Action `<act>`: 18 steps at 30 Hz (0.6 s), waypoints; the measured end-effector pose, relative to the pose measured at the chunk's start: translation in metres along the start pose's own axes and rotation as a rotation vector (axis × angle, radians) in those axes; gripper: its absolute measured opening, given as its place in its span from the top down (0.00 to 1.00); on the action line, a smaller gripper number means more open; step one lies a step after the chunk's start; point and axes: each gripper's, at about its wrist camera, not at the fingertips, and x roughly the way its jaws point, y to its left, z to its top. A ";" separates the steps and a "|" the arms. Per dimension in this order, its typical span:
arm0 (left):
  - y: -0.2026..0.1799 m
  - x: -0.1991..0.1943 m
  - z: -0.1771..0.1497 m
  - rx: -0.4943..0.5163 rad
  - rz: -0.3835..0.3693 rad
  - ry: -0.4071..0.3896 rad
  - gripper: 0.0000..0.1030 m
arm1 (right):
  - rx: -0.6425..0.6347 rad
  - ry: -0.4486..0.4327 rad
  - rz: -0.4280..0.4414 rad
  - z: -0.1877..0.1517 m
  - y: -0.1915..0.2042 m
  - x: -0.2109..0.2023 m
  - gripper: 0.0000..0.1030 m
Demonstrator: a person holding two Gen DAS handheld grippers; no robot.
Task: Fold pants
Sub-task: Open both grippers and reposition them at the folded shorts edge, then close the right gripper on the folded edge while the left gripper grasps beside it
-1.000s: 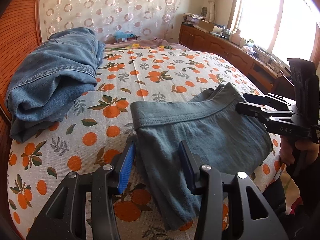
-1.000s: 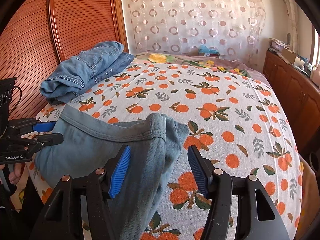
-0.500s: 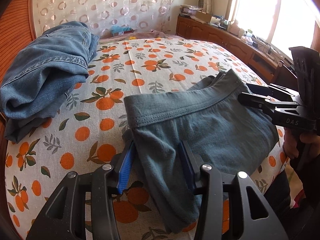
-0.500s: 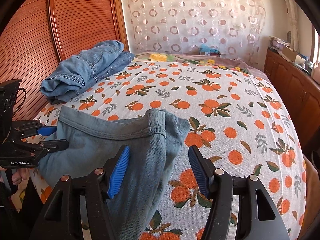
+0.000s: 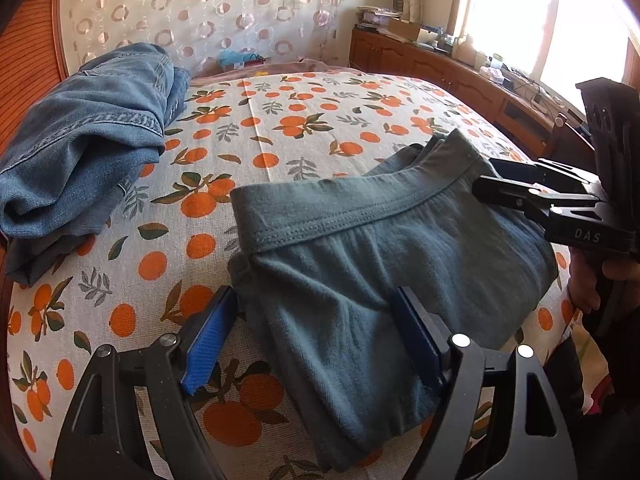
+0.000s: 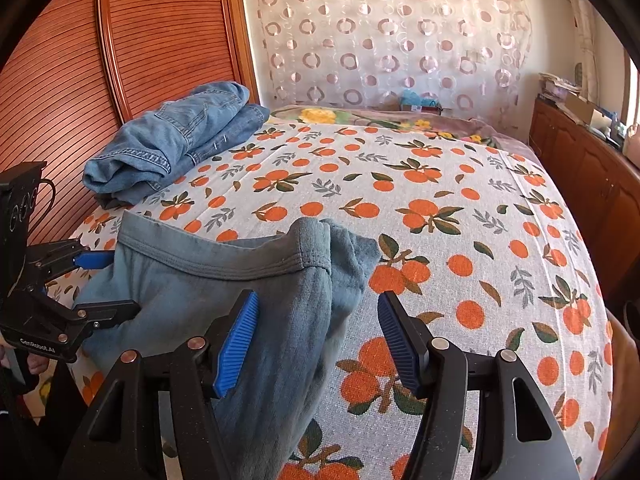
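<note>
With the grey-green knit pants [image 5: 384,264] folded compact beside the folded jeans [image 5: 88,152], I judge folding nearly done. My left gripper [image 5: 316,336] is opening, cloth between unpressed pads; my right gripper [image 6: 316,340] stands wide, gripping nothing.

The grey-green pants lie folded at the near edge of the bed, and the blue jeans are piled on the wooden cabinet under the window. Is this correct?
Not quite. The blue jeans are not on the wooden cabinet; they are piled on the bed, at its far corner beside the slatted wooden panel, as the right wrist view shows. The grey-green pants do lie folded at the near edge.
</note>
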 end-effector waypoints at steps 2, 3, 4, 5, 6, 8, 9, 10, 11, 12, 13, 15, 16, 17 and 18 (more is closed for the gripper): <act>0.003 -0.001 0.000 -0.016 -0.012 -0.003 0.22 | 0.009 0.004 -0.001 0.003 -0.002 0.001 0.38; 0.005 -0.001 0.000 -0.026 -0.018 -0.004 0.22 | 0.009 0.005 -0.003 0.005 -0.003 0.001 0.38; 0.007 -0.002 0.000 -0.033 -0.021 -0.004 0.22 | 0.008 0.005 -0.004 0.008 -0.004 0.001 0.38; 0.009 -0.002 0.001 -0.039 -0.019 -0.006 0.22 | 0.005 0.010 -0.005 0.011 -0.004 0.003 0.38; 0.011 -0.003 0.001 -0.046 -0.014 -0.010 0.22 | 0.003 0.021 -0.004 0.013 -0.004 0.005 0.37; 0.016 -0.005 0.003 -0.060 -0.013 -0.016 0.22 | 0.002 0.035 0.000 0.018 -0.006 0.011 0.37; 0.019 -0.007 0.004 -0.069 -0.016 -0.021 0.22 | 0.006 0.041 0.008 0.021 -0.007 0.014 0.37; 0.022 -0.008 0.004 -0.075 -0.016 -0.024 0.22 | 0.011 0.053 0.016 0.023 -0.008 0.017 0.37; 0.024 -0.009 0.005 -0.081 -0.013 -0.028 0.22 | 0.022 0.071 0.025 0.024 -0.010 0.022 0.37; 0.026 -0.010 0.006 -0.085 -0.009 -0.030 0.22 | 0.034 0.083 0.033 0.026 -0.012 0.026 0.37; 0.028 -0.011 0.006 -0.088 -0.006 -0.031 0.22 | 0.046 0.096 0.046 0.026 -0.014 0.029 0.37; 0.031 -0.012 0.005 -0.093 -0.004 -0.033 0.22 | 0.065 0.113 0.068 0.027 -0.016 0.035 0.38; 0.032 -0.012 0.005 -0.096 -0.001 -0.034 0.22 | 0.071 0.116 0.080 0.026 -0.016 0.037 0.39; 0.033 -0.012 0.005 -0.098 0.000 -0.034 0.22 | 0.067 0.112 0.091 0.026 -0.015 0.037 0.48; 0.033 -0.012 0.004 -0.099 -0.001 -0.033 0.22 | 0.063 0.114 0.111 0.026 -0.014 0.038 0.59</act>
